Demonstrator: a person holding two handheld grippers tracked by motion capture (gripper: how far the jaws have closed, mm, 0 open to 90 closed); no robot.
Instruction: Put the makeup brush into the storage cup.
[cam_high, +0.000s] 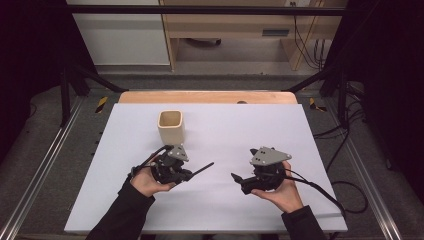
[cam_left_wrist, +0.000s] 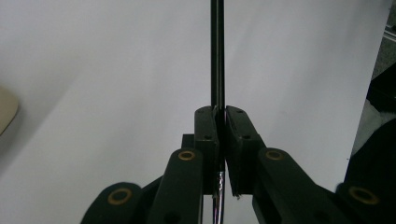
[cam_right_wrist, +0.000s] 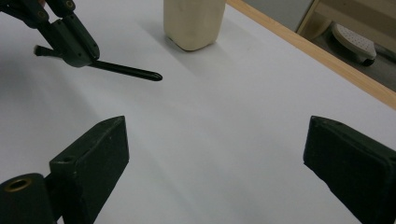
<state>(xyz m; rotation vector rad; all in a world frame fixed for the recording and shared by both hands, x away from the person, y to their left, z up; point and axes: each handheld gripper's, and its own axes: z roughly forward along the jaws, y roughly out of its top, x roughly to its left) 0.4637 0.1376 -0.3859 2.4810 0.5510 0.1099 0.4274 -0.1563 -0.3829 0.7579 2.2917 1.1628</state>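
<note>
A cream square cup (cam_high: 171, 126) stands upright on the white sheet (cam_high: 260, 125) that covers the tabletop (cam_high: 207, 97). Behind the tabletop there is a grey floor and a light wooden cabinet (cam_high: 230, 25). Black cables (cam_high: 312, 45) hang at the right.

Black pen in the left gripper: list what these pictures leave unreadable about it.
- Black pen: its rear end, hidden between the left gripper's jaws in the high view.
- Its tip, cut off by the top edge in the left gripper view.
- Any print on it: too small.
</note>
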